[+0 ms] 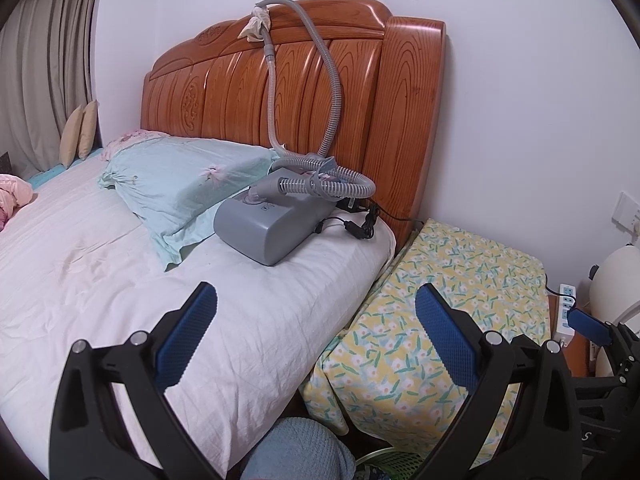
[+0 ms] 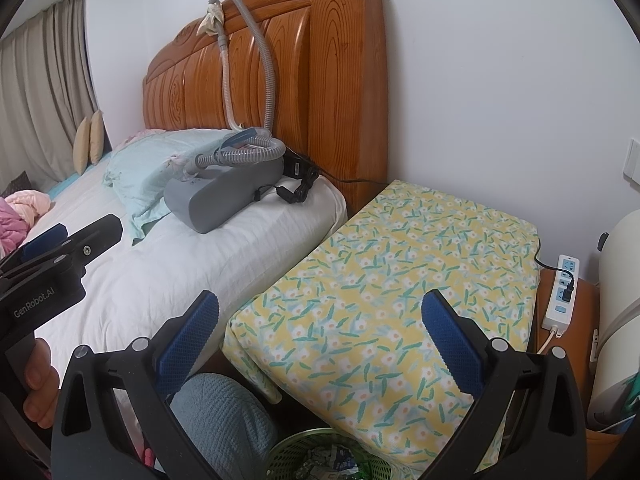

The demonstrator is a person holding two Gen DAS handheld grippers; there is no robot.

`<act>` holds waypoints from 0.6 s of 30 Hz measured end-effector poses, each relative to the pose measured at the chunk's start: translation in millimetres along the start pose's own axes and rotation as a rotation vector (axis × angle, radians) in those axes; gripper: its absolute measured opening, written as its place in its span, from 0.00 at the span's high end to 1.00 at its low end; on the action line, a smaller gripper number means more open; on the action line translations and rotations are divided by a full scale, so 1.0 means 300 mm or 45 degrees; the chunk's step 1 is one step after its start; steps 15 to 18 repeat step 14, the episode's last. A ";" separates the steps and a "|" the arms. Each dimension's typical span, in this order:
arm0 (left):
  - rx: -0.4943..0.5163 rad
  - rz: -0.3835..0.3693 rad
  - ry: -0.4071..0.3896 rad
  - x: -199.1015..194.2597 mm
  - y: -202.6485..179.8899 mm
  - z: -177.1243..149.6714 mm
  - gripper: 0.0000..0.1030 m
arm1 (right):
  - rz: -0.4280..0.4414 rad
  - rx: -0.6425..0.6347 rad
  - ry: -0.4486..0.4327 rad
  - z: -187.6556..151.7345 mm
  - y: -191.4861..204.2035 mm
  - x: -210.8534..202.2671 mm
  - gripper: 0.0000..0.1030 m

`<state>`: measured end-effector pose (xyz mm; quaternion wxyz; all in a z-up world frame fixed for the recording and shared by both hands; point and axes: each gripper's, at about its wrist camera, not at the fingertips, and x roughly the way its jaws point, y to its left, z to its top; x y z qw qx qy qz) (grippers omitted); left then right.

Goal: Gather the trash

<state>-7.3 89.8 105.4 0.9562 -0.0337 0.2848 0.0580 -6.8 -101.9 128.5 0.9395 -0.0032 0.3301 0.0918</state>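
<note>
Green mesh plastic basket of crumpled trash sits low between white-sheeted bed and floral-covered bedside block; both the left hand-held gripper and right hand-held gripper hang open, empty. Reaching in blind could likely snag the black power cord.

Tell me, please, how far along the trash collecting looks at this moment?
Done: the green basket at the bottom already holds crumpled wrappers. In hand: nothing; the left gripper and right gripper both hang open and empty over the bed edge. Left: no loose trash shows on the white sheet or the floral cover; only the crumpled paper tied to the hose might qualify.
</note>
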 end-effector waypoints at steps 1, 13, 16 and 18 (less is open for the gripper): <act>-0.001 -0.001 0.000 0.000 0.000 0.000 0.08 | 0.001 -0.001 0.001 0.000 -0.001 0.002 0.02; -0.022 0.005 0.015 0.003 0.001 0.000 0.08 | 0.000 -0.003 0.004 -0.006 0.001 -0.001 0.02; -0.024 0.004 0.015 0.005 0.003 0.003 0.08 | 0.000 -0.003 0.004 -0.009 0.002 -0.003 0.02; -0.024 0.004 0.015 0.005 0.003 0.003 0.08 | 0.000 -0.003 0.004 -0.009 0.002 -0.003 0.02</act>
